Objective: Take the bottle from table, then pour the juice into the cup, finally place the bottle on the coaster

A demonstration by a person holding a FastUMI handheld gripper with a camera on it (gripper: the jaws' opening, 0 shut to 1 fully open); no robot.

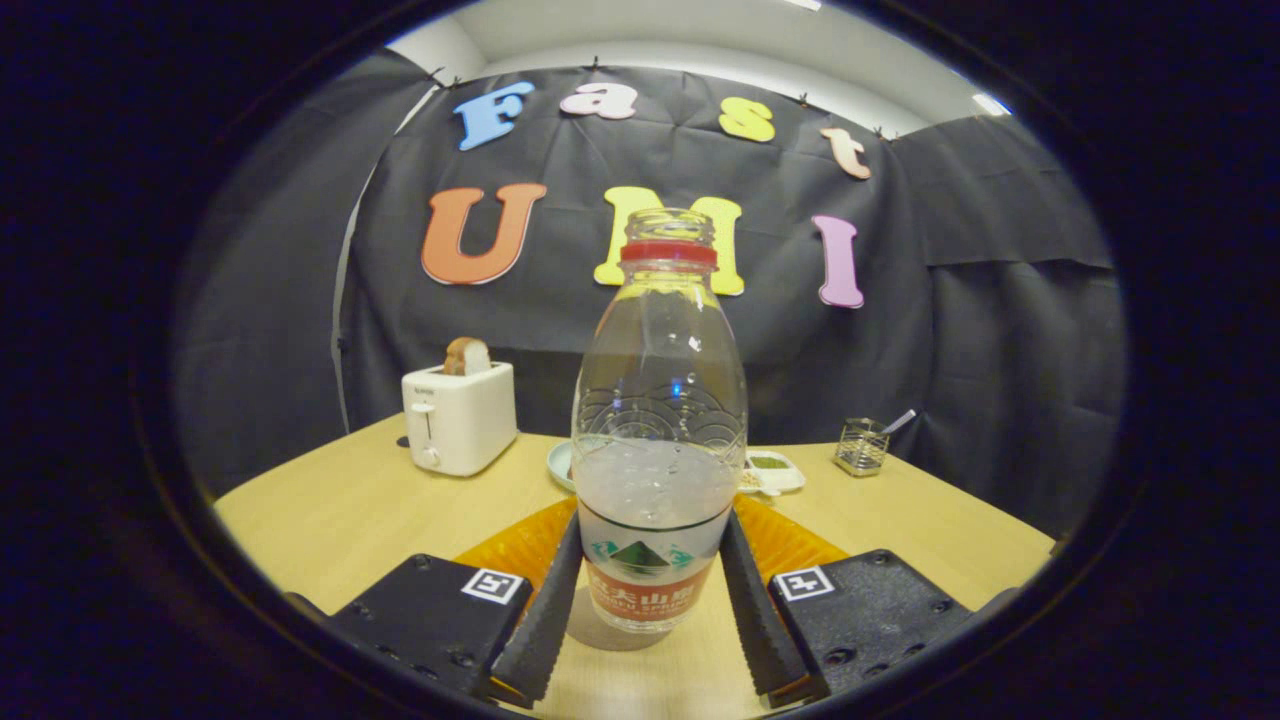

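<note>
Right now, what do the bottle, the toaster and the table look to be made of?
Bottle, standing between the gripper fingers, which flank it: clear glossy plastic, by its embossed ribs and see-through wall. Toaster: smooth white shell, likely plastic, though painted metal is possible. Table: pale matte wood or wood-look laminate, with faint grain.

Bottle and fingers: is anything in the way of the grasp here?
Nothing visible. The bottle stands upright on the table between the gripper's fingers, which flank its lower part with nothing in between. Whether they press on it is unclear.
</note>
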